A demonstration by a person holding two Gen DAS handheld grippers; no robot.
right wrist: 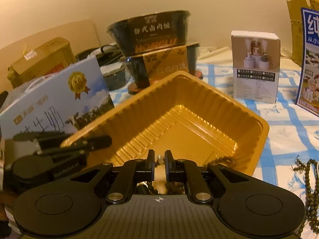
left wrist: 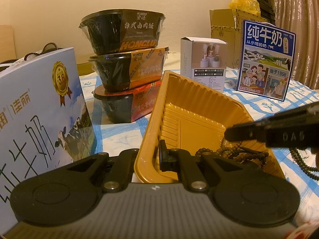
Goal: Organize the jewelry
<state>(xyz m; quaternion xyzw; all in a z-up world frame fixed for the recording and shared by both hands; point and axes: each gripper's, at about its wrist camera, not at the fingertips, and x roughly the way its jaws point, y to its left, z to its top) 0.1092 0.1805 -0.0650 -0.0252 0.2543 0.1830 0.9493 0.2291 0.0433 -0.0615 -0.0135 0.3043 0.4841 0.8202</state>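
Note:
A golden plastic tray is tilted up off the blue-checked cloth. My left gripper is shut on the tray's near left rim, one finger inside and one outside. A brown bead bracelet lies in the tray's near corner. My right gripper hangs over that corner with its jaws a small gap apart, and a bit of bead string shows between them. Its fingers reach in from the right in the left wrist view. A bead necklace lies on the cloth right of the tray.
A stack of three black food bowls stands behind the tray. A blue milk carton box stands left, a white box and a blue milk box right. Cardboard boxes sit at the back.

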